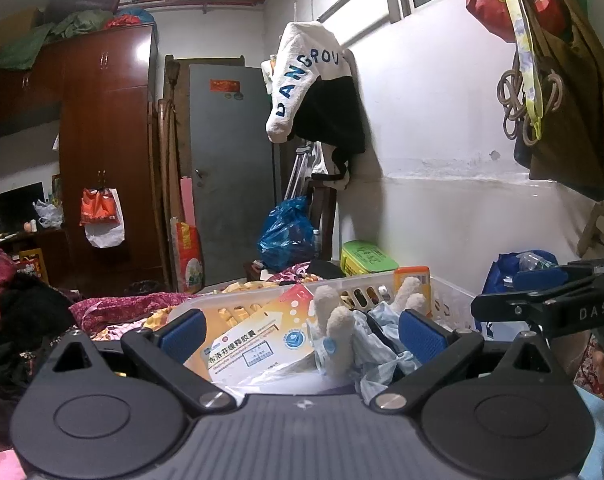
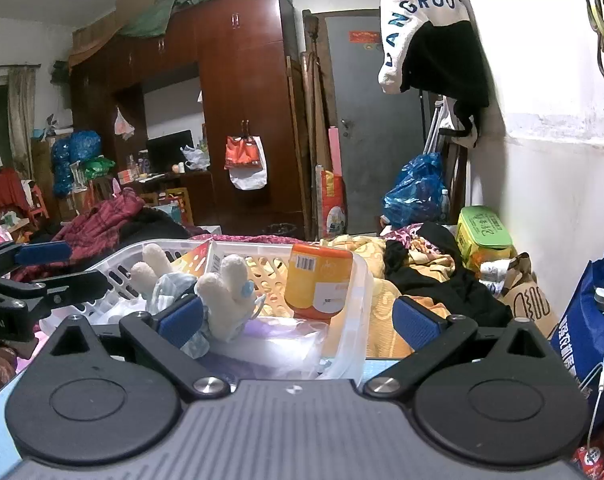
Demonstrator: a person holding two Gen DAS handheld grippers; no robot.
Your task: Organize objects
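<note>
At the far left, heaped dark and maroon clothing point(image 1: 18, 300) lay on the bed, with a tall brown wardrobe point(image 1: 106, 152) behind it and an orange-and-white bag point(image 1: 102, 216) hanging from its door. Just right of that stood a grey door point(image 1: 232, 168).

The left gripper point(image 1: 302, 330) was spread wide, both blue pads apart and clasping nothing; it hovered at the near edge of a white plastic basket point(image 1: 450, 300) that sat on the bedding. Between its fingers, inside the basket, lay a medicine box point(image 1: 254, 344) printed in orange and white, leaning on its side, and just right of it a plush toy point(image 1: 338, 320) with cream-coloured limbs pointing up, wrapped in pale blue cloth. An orange container point(image 2: 320, 282) stood upright against the basket's far right wall.

The right gripper point(image 2: 298, 318) was likewise released, its jaws wide apart and empty. Its left pad was near the toy's cream paw, though whether they touched could not be told; its right pad hung outside the basket, over the yellow blanket point(image 2: 386, 312).

Further right, black garments point(image 2: 458, 284) sprawled across the blanket, a green lidded box point(image 2: 484, 232) sat by the white wall, and a blue shopping bag point(image 2: 586, 328) stood at the right edge. A white-and-black garment point(image 1: 314, 80) hung from a rail above.
</note>
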